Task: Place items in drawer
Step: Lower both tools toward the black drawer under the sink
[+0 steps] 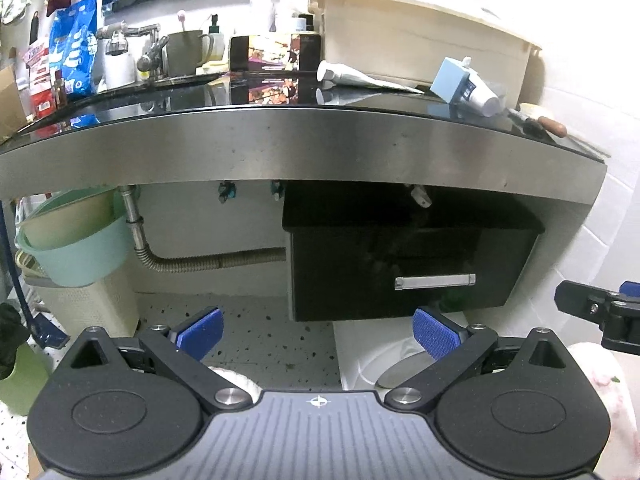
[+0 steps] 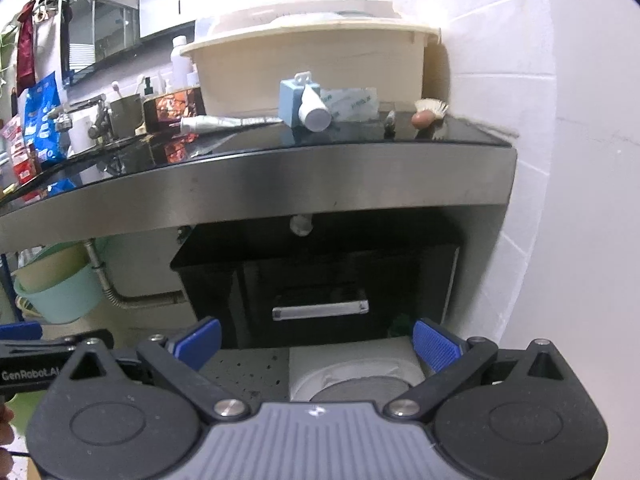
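Both grippers are held low in front of a counter [image 1: 304, 148], and nothing is gripped by either. The left gripper [image 1: 318, 334] is seen with its jaws spread wide; the drawer [image 1: 404, 276] lies ahead of them and a little toward the right jaw, closed, its handle [image 1: 435, 282] above and beyond that jaw. The right gripper [image 2: 317, 342] is likewise spread, with the handle [image 2: 320, 310] framed just above the gap between its jaws and the drawer [image 2: 320, 280] straight ahead. The items are found well above both sets of jaws, on the countertop: a tube [image 1: 360, 77] lying flat, a blue box [image 1: 454, 82] with a white bottle [image 1: 482, 98] leaning against it, and — farthest toward the right jaw — a brush [image 2: 430, 112] by the wall. A beige tub [image 2: 312, 68] stands behind them. Past the left jaws, a green basin [image 1: 76, 248] is seen under the counter beside a pipe [image 1: 136, 224]. The left gripper's arm [image 2: 52, 350] shows beside the right gripper's left jaw.
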`<state>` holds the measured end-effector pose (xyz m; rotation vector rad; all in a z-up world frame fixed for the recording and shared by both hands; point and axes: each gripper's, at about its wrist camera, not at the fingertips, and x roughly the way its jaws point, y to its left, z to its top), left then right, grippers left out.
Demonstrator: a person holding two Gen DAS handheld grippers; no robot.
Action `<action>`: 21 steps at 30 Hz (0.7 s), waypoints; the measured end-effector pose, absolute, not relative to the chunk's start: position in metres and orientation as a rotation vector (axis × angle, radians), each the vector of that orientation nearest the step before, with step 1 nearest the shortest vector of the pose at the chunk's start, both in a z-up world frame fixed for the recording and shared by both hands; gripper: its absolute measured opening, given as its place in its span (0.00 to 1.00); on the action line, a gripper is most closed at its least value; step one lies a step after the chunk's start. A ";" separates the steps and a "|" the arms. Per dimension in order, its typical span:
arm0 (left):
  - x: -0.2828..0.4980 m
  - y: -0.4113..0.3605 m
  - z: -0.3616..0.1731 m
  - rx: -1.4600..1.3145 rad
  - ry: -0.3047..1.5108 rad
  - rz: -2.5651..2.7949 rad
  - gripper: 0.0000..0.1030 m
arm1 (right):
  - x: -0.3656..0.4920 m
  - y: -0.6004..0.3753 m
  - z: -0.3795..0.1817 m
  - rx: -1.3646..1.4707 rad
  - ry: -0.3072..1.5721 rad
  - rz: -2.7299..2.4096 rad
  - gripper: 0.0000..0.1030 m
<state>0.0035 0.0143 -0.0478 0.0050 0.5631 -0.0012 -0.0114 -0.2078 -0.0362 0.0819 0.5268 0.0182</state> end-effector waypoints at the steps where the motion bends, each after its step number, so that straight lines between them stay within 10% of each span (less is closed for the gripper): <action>1: 0.003 0.014 -0.048 0.008 0.557 -0.001 0.99 | -0.011 -0.208 -0.037 0.086 0.524 0.022 1.00; 21: -0.001 0.012 -0.058 0.073 0.457 -0.015 0.99 | -0.007 -0.226 -0.058 0.165 0.529 0.034 1.00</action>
